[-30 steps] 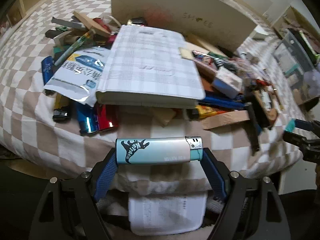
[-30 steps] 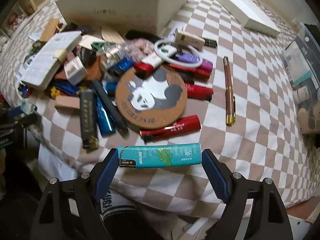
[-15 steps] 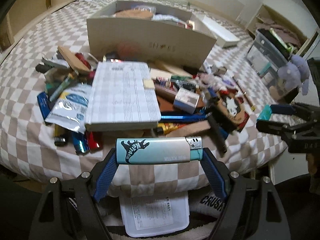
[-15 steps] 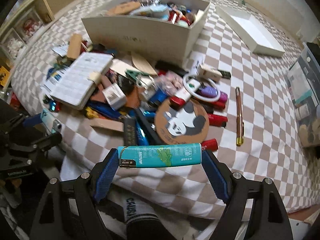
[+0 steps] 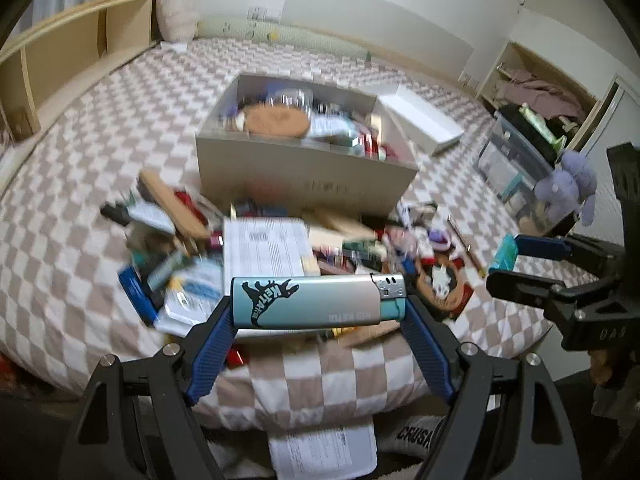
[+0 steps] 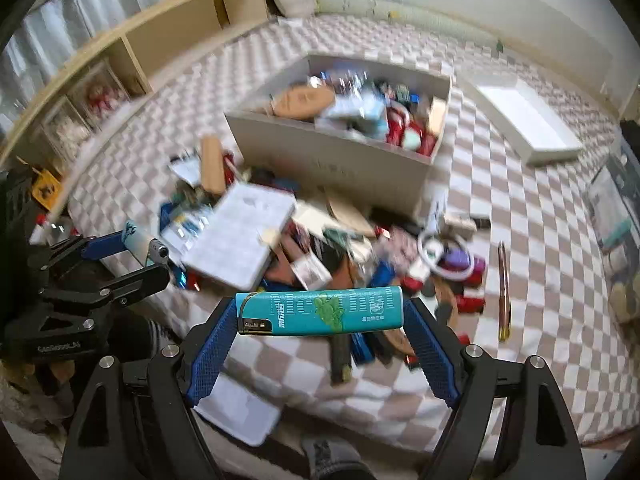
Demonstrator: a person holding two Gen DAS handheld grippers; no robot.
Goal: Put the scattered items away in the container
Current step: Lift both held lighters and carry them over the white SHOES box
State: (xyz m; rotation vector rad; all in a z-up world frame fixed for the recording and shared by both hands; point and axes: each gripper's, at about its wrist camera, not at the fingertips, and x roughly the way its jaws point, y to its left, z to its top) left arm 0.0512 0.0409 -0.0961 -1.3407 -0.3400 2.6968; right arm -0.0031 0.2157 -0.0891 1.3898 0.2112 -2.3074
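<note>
My left gripper (image 5: 319, 307) is shut on a pale blue lighter with a dinosaur print (image 5: 312, 301), held crosswise above the bed's near edge. My right gripper (image 6: 320, 312) is shut on a teal lighter (image 6: 320, 311), also held crosswise. The white cardboard box (image 5: 304, 178), also in the right wrist view (image 6: 332, 152), stands farther back on the checkered bed and holds several items. A pile of scattered items lies in front of it, with a plaid notebook (image 5: 264, 246) on top. The right gripper shows at the right of the left wrist view (image 5: 508, 256).
A white box lid (image 6: 528, 120) lies on the bed at the back right. A brown pen (image 6: 504, 292) lies right of the pile. Wooden shelves (image 6: 140, 48) run along the left. Storage bins (image 5: 520, 156) and a plush toy stand at the right.
Both grippers have risen and pulled back from the pile, each still holding its lighter. The box's open top has come into view.
</note>
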